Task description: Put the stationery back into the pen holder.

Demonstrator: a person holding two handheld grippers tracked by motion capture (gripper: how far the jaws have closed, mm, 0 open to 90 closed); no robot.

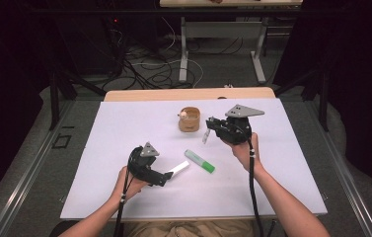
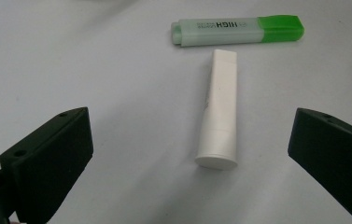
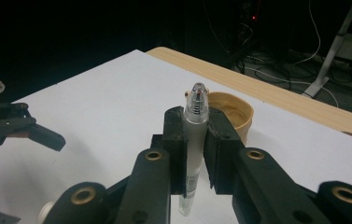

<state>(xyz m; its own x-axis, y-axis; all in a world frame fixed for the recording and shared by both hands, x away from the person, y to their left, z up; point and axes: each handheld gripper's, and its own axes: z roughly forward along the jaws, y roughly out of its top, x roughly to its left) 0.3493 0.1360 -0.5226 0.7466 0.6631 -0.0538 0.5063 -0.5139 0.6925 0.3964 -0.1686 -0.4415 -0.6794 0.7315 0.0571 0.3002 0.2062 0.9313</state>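
Pen [image 3: 193, 140] clamped upright between the right gripper's [image 3: 195, 149] jaws, spring-and-tip end up, barrel passing down through the pads and out below; in the high view the same pen [image 1: 206, 136] hangs off the front of the right gripper [image 1: 212, 129], lifted above the sheet and just beside the wooden cup [image 1: 189, 119]. Held on end like this, it looks set for dropping into the cup [image 3: 233, 113], which stands open-mouthed directly behind the pen tip; the cup already seems to hold one small item at its rim, too small to identify. White tube [image 2: 220, 112] lies flat on the white sheet [image 1: 124, 148], cap end toward the left gripper [image 2: 187, 154], whose jaws stand wide apart to either side of it, touching nothing; the gripper is lined up along the tube's length, probably for a pinch across the body. In the high view the tube [image 1: 179, 168] sits at the nose of the left gripper [image 1: 166, 176]. Green highlighter [image 2: 237, 31] lies crosswise just past the tube's far end, not touching, green cap to one side; it [image 1: 199, 161] sits near mid-sheet, between the two hands. Count: one pen, one tube, one highlighter, one cup, two grippers. Loose items lie flat and well apart, easy to approach one at a time.
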